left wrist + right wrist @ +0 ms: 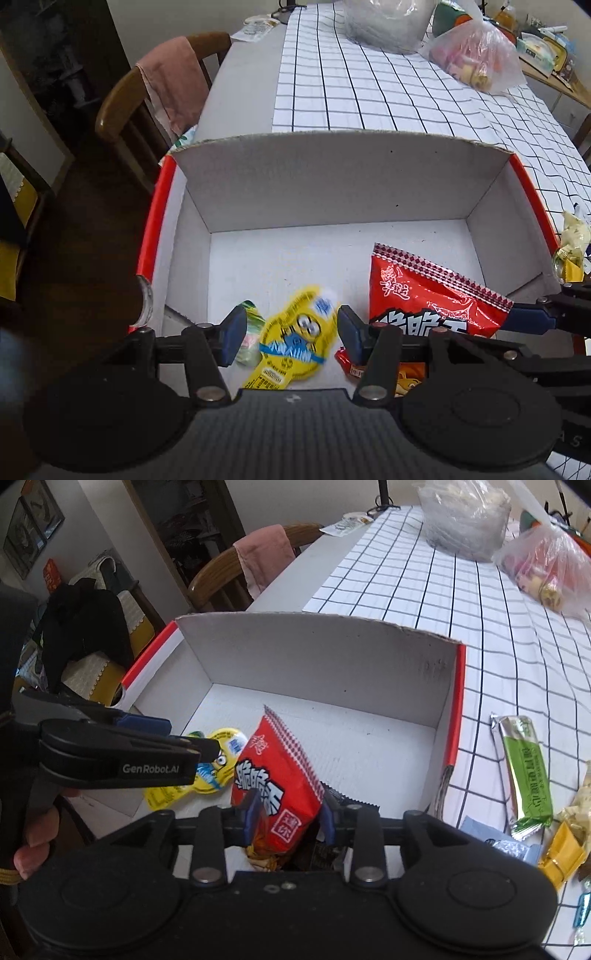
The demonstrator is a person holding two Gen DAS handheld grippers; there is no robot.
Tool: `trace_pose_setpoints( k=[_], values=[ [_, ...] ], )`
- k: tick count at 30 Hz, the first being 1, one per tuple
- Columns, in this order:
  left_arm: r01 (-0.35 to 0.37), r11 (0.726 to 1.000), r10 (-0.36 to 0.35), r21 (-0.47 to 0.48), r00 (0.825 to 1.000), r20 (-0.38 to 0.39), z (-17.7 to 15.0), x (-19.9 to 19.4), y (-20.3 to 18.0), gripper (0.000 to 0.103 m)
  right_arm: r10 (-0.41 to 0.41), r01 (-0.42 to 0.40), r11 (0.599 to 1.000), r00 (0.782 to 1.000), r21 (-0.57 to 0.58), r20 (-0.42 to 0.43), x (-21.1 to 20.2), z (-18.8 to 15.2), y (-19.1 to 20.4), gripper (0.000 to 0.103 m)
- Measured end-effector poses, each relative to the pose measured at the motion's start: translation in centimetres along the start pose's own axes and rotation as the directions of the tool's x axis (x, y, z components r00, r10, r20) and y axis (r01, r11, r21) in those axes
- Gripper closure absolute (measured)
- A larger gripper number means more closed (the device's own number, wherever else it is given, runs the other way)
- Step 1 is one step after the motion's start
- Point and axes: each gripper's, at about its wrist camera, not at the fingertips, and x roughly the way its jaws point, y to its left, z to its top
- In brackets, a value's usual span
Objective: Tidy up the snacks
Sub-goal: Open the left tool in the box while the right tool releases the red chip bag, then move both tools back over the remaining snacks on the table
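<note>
The left gripper (291, 334) hangs over the near left corner of the cardboard box (332, 184), its jaws apart with the yellow cartoon packet (291, 343) lying blurred between them; the pads do not press on it, so it looks released onto the box floor. A small green packet (251, 332) lies just beside it on the left.

The right gripper (288, 818) straddles the red snack bag (277, 786), which stands tilted near the middle of the box. Its jaws are parted and look only loosely against the bag's sides, so I judge the bag let go rather than held.

Outside the box to the right, a green bar (526, 771) and other wrapped snacks wait on the checked tablecloth (443, 602).

The risk: the leaning red bag could topple onto the yellow packet, or snag on a pad and lift out as the right gripper withdraws.
</note>
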Motion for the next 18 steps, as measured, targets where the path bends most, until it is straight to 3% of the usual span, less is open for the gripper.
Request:
trace_pose_setpoints(
  k=[3, 5, 9, 18],
  values=[
    [0.013, 1.000, -0.013, -0.014, 1.000, 0.025, -0.2, -0.9, 0.3, 0.047, -0.003, 0.003, 1.000, 1.000, -0.008, 0.016, -0.8, -0.2, 0.0, 0.065],
    [0.023, 1.000, -0.022, -0.015, 0.999, 0.046, -0.3, -1.7, 0.3, 0.047, -0.009, 0.009, 1.000, 0.999, -0.011, 0.032, -1.4, -0.3, -0.1, 0.058],
    [0.036, 0.999, -0.034, -0.015, 0.995, 0.097, -0.8, -3.7, -0.1, 0.044, -0.004, 0.004, 1.000, 0.998, 0.002, 0.066, -2.8, -0.5, -0.5, 0.055],
    [0.074, 0.997, -0.070, -0.012, 0.973, 0.218, -1.9, -8.2, -2.2, 0.039, 0.041, -0.041, 0.999, 0.989, -0.004, 0.144, -7.0, -1.4, -0.9, 0.047]
  ],
)
